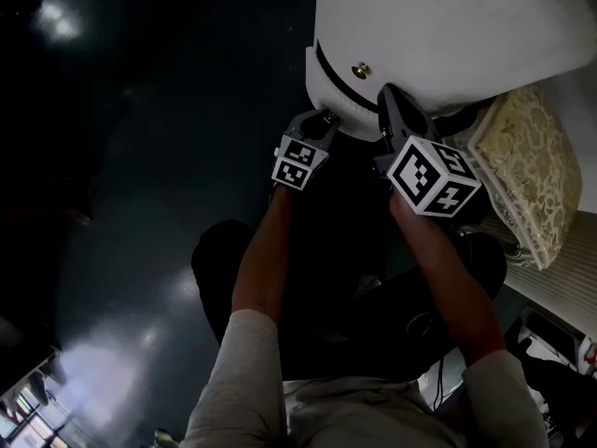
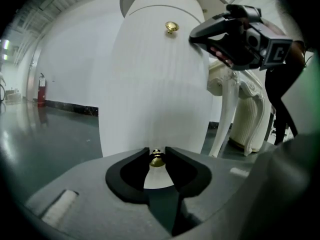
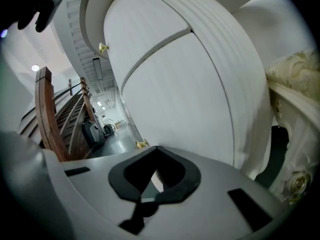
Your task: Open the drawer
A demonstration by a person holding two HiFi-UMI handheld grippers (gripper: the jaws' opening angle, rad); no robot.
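Note:
A white rounded chest of drawers (image 1: 448,35) stands in front of me, with a brass knob (image 1: 360,70) on each drawer front. In the left gripper view my left gripper (image 2: 157,153) is shut on the lowest brass knob (image 2: 157,159), which sits between the black pads. In the head view the left gripper (image 1: 326,118) touches the chest's lower edge. My right gripper (image 3: 156,148) is shut with nothing in it, its tips close to the white front just right of that same knob (image 3: 141,144). In the head view the right gripper (image 1: 385,98) rests against the chest.
A cream upholstered, carved piece of furniture (image 1: 527,171) stands right of the chest. A wooden stair rail (image 3: 46,109) is at the left in the right gripper view. A red fire extinguisher (image 2: 41,89) stands by the far wall. The floor (image 1: 140,157) is dark and glossy.

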